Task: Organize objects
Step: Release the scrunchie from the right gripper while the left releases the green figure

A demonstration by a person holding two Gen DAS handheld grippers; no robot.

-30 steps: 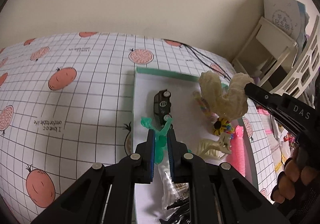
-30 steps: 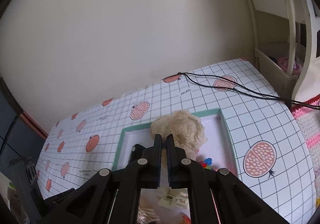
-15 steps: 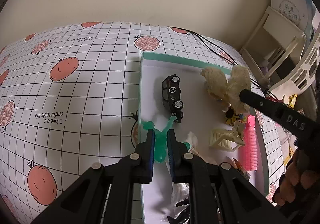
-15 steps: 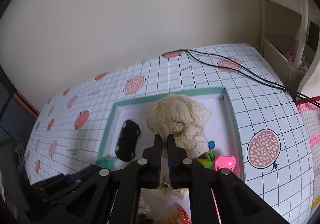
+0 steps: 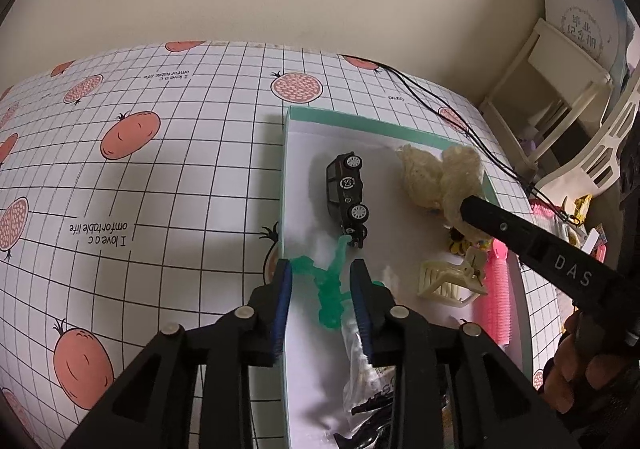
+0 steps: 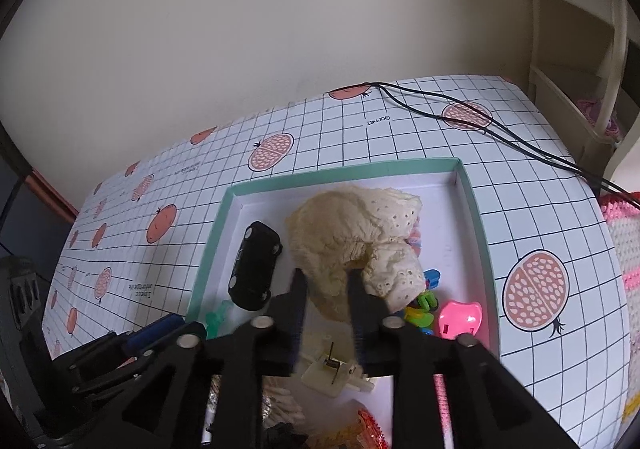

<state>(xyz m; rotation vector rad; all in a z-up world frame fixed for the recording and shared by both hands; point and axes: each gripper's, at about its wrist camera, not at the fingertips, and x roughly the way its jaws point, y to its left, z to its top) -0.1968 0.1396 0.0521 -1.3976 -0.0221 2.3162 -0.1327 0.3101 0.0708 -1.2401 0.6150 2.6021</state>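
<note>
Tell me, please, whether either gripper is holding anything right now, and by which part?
Nothing looks held. The left gripper stands open around the green figure, with gaps at both pads; the right gripper stands open at the cream fabric.

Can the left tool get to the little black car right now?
Probably yes. The left tool is open, but the green toy lies between its fingers, with the black car just beyond.

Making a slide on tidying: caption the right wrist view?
Right gripper open over a cream lace cloth beside a black toy car in the teal-rimmed tray.
</note>
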